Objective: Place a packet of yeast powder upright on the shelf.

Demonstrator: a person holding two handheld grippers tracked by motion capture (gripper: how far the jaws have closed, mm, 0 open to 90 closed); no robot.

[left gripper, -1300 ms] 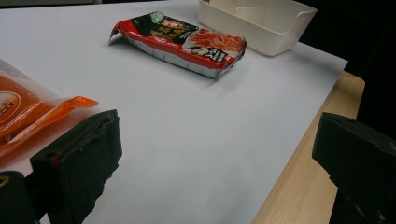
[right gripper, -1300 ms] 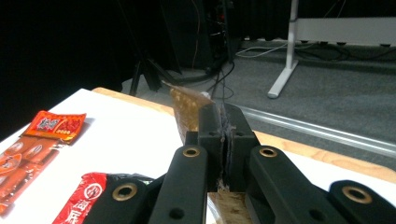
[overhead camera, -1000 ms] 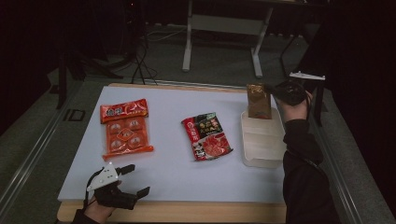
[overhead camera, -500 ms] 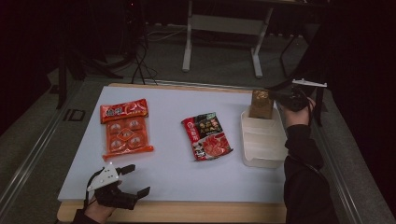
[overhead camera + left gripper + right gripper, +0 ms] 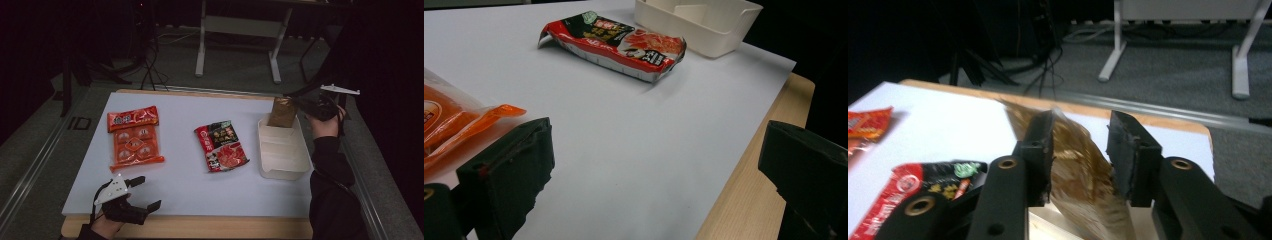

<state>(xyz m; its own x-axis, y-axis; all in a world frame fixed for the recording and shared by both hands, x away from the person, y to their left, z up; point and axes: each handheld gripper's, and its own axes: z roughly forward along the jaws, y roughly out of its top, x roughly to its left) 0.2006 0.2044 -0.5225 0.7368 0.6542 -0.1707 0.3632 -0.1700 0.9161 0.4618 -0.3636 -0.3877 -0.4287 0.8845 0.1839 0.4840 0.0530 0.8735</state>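
Note:
A brown snack packet [image 5: 282, 112] stands on end in the far end of the white bin [image 5: 282, 167] at the table's right. My right gripper [image 5: 305, 105] is just right of it. In the right gripper view the blurred packet [image 5: 1083, 175] sits between the parted jaws of that gripper [image 5: 1080, 135] and leans on the left one. My left gripper [image 5: 150, 191] rests open at the table's near left edge with nothing between its jaws. In the left gripper view this gripper [image 5: 654, 165] faces bare white table.
An orange multi-pack [image 5: 134, 137] lies at the left. A red and black food packet [image 5: 221, 146] lies mid-table, left of the bin. A white sheet [image 5: 175, 185] covers the wooden table. Stands and cables sit on the floor beyond.
The right gripper has lowered the brown packet to the right, down into the bin's far end, and its jaws have parted. The left gripper has not moved.

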